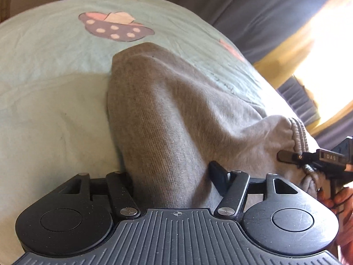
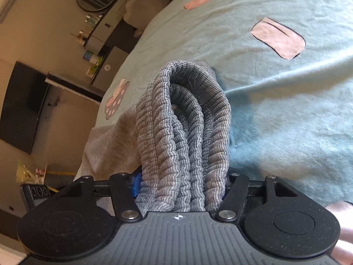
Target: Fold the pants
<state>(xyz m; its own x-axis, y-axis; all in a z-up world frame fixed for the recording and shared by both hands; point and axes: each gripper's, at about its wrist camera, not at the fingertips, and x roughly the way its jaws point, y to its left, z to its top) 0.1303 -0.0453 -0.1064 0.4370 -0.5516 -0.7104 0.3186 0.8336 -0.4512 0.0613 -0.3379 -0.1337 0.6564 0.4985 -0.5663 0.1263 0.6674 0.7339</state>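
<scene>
The grey pants [image 1: 167, 110] lay on the pale green bedsheet [image 1: 44, 66], partly lifted at the near end by both grippers. In the left wrist view their long axis ran from the camera away up the bed, the far end forming a rounded fold near a printed spotted mushroom [image 1: 114, 27]. The left gripper [image 1: 172, 181] had cloth bunched between its fingers and appeared clamped on it; its left finger was buried in the fabric, and only the right fingertip [image 1: 217, 172] showed. The ribbed waistband [image 1: 297, 132] sat at the right of that view, where the right gripper [image 1: 286, 156] reached in from the frame edge with a thin finger laid against the cloth, its body cut off by the edge. In the right wrist view the right gripper [image 2: 181, 187] held the waistband [image 2: 183, 132] gathered in several stacked ribbed layers that stood up and away from the camera, filling the gap between the fingers; both fingertips were hidden, save for a blue pad [image 2: 136, 182] at the left. The remaining cloth trailed off to the left, its extent concealed behind the waistband. Furniture beyond the bed was blurred and could not be made out with confidence.
</scene>
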